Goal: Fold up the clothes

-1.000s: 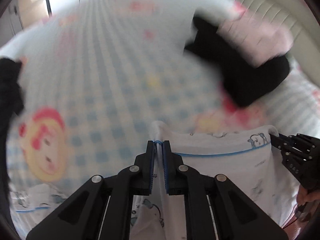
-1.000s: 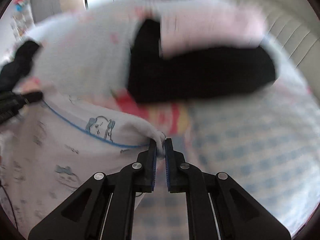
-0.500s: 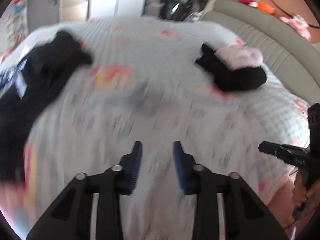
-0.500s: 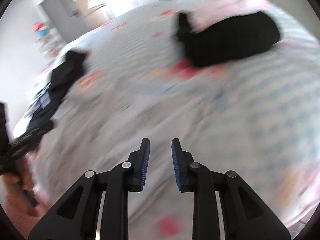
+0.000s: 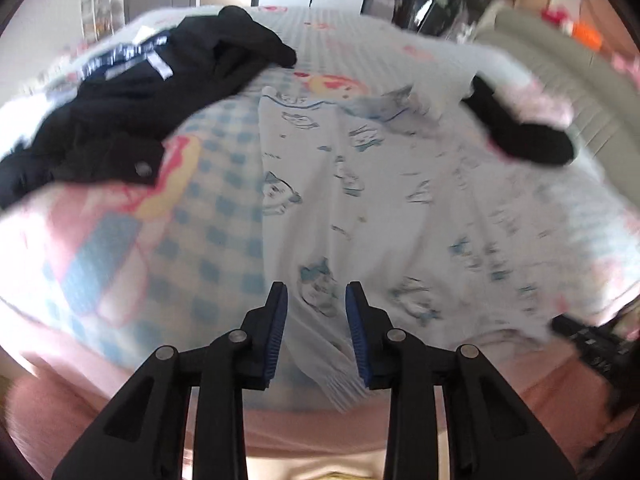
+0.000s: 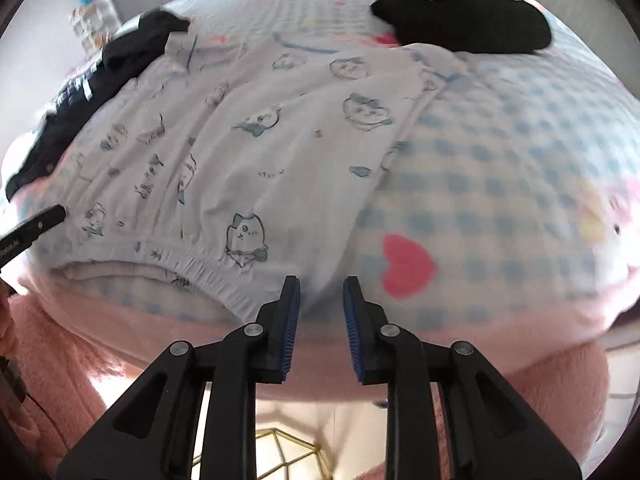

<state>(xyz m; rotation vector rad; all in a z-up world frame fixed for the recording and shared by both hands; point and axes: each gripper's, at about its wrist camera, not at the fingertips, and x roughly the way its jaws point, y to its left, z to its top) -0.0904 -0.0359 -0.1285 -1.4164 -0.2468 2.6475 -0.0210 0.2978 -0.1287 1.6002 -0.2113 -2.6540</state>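
Right wrist view: printed pyjama trousers (image 6: 240, 152) lying spread on the bed (image 6: 500, 152), unfolded; right gripper (image 6: 319, 312) part-open, empty; left gripper (image 5: 316, 320) opening, gripping nothing. Folding apparently still pending.

Printed garment (image 6: 248, 148): thin, soft white cloth, matt.
Bed cover (image 6: 500, 184): checked woven cloth, matt.
Dark clothes (image 5: 132, 92): black matt fabric.
Left hand-held gripper (image 5: 316, 312): matt black plastic, ribbed blue pads, metal rivets.
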